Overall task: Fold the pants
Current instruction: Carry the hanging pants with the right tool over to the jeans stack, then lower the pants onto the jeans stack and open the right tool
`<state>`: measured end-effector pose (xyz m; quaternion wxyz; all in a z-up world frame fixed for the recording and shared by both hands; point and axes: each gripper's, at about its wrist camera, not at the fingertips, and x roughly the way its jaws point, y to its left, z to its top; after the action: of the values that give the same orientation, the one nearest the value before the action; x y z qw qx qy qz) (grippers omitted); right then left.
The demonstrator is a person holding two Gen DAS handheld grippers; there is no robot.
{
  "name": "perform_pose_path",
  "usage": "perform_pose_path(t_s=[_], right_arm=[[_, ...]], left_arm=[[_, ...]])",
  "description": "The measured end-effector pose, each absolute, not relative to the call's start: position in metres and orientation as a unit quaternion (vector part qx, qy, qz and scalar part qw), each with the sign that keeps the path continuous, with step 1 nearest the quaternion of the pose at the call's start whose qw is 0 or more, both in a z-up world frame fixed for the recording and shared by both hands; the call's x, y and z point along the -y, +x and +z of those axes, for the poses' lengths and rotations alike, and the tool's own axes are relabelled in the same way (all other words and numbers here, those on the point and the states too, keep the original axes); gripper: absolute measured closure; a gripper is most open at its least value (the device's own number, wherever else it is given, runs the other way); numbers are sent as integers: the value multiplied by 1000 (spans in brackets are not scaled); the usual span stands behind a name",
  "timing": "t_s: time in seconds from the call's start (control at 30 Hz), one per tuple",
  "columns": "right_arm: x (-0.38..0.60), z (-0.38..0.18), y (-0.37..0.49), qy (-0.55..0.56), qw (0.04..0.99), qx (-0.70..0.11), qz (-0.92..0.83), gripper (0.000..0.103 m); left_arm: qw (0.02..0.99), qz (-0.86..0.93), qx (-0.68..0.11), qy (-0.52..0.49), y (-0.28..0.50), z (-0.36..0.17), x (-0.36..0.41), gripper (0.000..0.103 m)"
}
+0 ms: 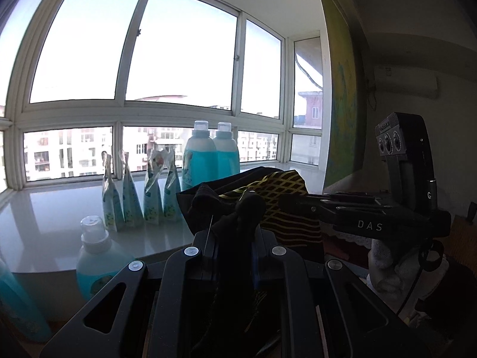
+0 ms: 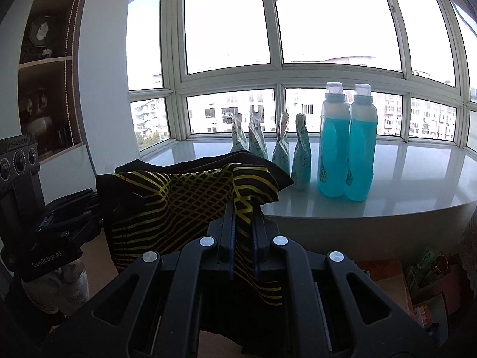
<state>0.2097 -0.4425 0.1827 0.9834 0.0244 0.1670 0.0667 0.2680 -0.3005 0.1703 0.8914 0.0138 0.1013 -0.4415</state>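
Pants [image 2: 179, 203]: black fabric with a yellow line and lattice pattern, held up in the air between the two grippers, in front of the windowsill. The cloth hangs slack below both grips; its upper edge spans from one gripper to the other.

Left gripper [image 1: 235, 208]: jaws nearly together, pinching a bunched black part of the pants [image 1: 286, 205]. Fabric wraps over the fingertips and trails down between the fingers.

Right gripper [image 2: 243, 208]: jaws narrow, clamped on a patterned fold of the pants, which passes between the fingers and drops below them. In the left wrist view the right gripper [image 1: 286, 203] reaches in from the right side, its tips buried in the cloth, with a white-gloved hand [image 1: 384, 268] under its body.

Windowsill [image 2: 417, 179]: pale, glossy, broad, below a curved bay of windows [image 2: 328, 15].

Two tall bottles [image 2: 345, 149]: clear, blue liquid, pale caps, standing side by side and touching on the windowsill.

Four pouches [image 2: 280, 152]: small, pale blue, upright in a row to the left of the tall bottles in the right wrist view.

Short bottle [image 1: 95, 262]: blue liquid, clear cap, near the front edge of the windowsill, left wrist view only.

Shelf unit [image 2: 47, 74]: dark, at far left of the right wrist view, holding small ornaments.
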Motion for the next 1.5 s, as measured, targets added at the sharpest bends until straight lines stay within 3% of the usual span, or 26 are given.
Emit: perform_pose_path(t_s=[0.33,0.73,1.0,1.03,1.13,1.17,1.33,1.37,1.4,1.47,1.5], right_arm=[[482,139,241,43,975,-189,113,94],[630,8,324,83,941,-328,-10,94],[654,-35,371,71,925,-371,-40,94],[654,-36,374,78,925,-370,-40,91],[662,-31,358,109,925,-359,-56,48],[663,-29,348,119,927,-351,-55,46],[652,-32,293,151,924,-352,-14,46],[648,-35,284,153,922,-355,-10,46],[645,-40,275,159,920,-359,0,46],[638,-53,265,171,910,-376,20,46],[633,-58,262,172,908,-382,24,46]], left_arm=[[893,-433,-114,36,292,152,327,89],[852,-453,-260,38,394,16,443,89],[856,-422,-295,43,434,-23,468,89],[857,-422,-293,47,434,-24,469,89],[861,-414,-287,68,431,-28,472,89],[864,-409,-285,71,431,-28,472,89],[868,-397,-287,82,437,-27,473,80],[870,-394,-284,88,436,-26,473,71],[873,-387,-279,97,435,-25,473,55],[879,-376,-275,104,433,-21,471,44],[878,-375,-278,103,434,-20,469,44]])
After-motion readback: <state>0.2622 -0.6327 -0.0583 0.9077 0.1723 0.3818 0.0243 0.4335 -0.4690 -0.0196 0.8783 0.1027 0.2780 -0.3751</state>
